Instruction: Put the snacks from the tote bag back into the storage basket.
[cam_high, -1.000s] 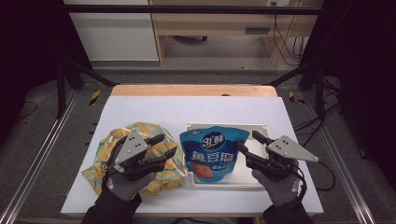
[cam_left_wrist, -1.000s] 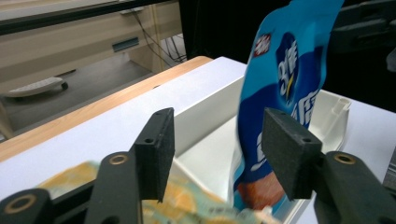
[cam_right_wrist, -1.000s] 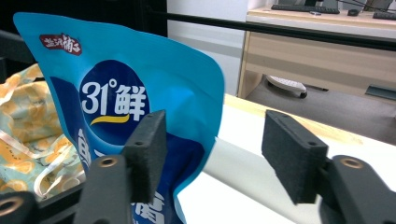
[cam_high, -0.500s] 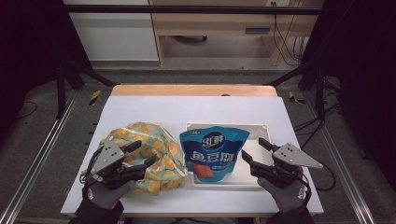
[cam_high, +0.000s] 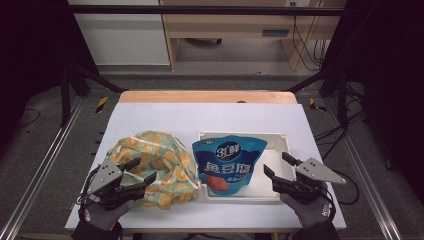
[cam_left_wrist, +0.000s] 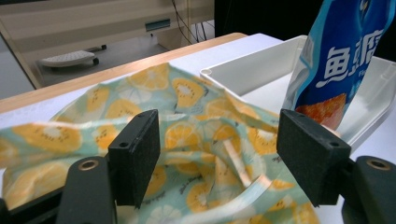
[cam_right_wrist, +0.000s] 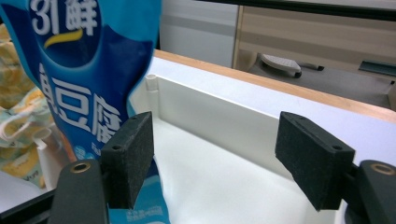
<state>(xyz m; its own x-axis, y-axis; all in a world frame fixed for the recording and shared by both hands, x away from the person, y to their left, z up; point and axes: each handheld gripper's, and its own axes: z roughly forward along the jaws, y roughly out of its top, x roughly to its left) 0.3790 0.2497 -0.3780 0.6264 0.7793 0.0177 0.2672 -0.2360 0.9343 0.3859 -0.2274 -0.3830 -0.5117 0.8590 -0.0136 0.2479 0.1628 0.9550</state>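
A crumpled cloth printed with orange slices lies at the table's front left. To its right, a blue snack bag rests in a shallow white tray, its lower end over the tray's near-left rim. My left gripper is open, its jaws wide apart over the cloth's near edge. In the left gripper view the snack bag and tray lie beyond. My right gripper is open at the tray's near-right corner. In the right gripper view its left jaw sits beside the bag, over the tray's floor.
The white table top has a wooden strip along its far edge. Metal rails run down both sides, such as the left rail. A light cabinet and a wooden bench stand on the floor beyond.
Both grippers have drawn back toward the near edge of the table, the left one also sliding left over the cloth. Both stay open. The cloth, bag and tray have not shifted.
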